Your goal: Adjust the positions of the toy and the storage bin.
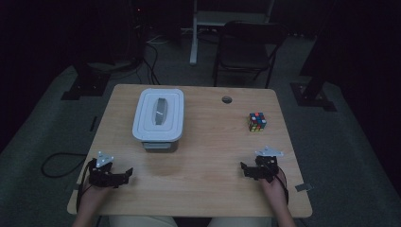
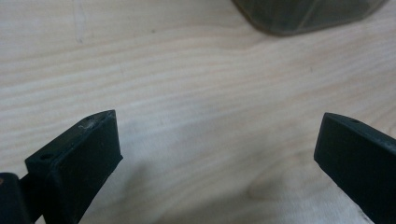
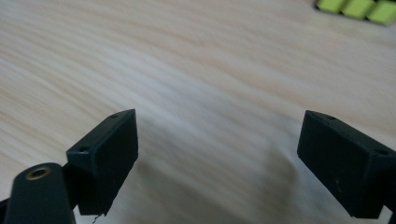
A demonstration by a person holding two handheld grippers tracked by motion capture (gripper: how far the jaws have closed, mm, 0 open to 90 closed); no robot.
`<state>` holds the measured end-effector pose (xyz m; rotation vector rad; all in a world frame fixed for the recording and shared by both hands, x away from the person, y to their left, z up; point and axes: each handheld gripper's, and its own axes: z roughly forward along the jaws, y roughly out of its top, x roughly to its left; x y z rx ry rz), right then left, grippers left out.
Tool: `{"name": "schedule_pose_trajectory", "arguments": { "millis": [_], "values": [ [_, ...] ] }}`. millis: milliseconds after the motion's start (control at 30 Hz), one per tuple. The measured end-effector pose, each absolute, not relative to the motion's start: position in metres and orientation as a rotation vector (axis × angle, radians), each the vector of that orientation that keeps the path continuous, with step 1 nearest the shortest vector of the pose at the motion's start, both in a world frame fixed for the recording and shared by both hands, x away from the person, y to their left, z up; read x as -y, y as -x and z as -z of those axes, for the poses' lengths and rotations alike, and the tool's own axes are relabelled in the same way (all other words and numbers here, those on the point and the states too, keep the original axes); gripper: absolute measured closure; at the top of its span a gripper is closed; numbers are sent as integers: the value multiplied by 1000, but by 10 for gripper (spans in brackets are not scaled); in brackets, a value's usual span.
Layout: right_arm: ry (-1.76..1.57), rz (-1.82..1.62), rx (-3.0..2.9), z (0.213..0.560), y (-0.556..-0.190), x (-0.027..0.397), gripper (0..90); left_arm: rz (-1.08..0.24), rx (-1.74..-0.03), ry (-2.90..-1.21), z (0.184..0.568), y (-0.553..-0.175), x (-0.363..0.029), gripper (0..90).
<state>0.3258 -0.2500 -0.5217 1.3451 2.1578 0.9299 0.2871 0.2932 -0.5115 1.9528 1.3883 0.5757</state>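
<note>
A white lidded plastic box point(image 1: 158, 118) with a grey handle on its lid stands on the left half of the wooden table point(image 1: 203, 156). A colourful puzzle cube point(image 1: 257, 121) sits at the right. My left gripper point(image 1: 124, 176) rests near the front left corner, open, nothing between its jaws; the box's lower corner point(image 2: 303, 16) lies ahead of it. My right gripper point(image 1: 246, 170) rests near the front right, also open and empty, with the cube's yellow face point(image 3: 357, 8) at the far edge of its view.
A round cable hole point(image 1: 227, 100) is set in the table near its back edge. A black folding chair point(image 1: 246, 47) stands behind the table. A black cable point(image 1: 59, 163) lies on the floor at the left.
</note>
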Motion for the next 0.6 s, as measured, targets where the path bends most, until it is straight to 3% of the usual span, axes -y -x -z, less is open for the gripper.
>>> {"name": "schedule_pose_trajectory", "arguments": {
  "millis": [600],
  "values": [
    [-1385, -1119, -2055, 504, -371, 213, 125, -571, -1374, -1965, 506, -326, -297, 13]
  ]
}}
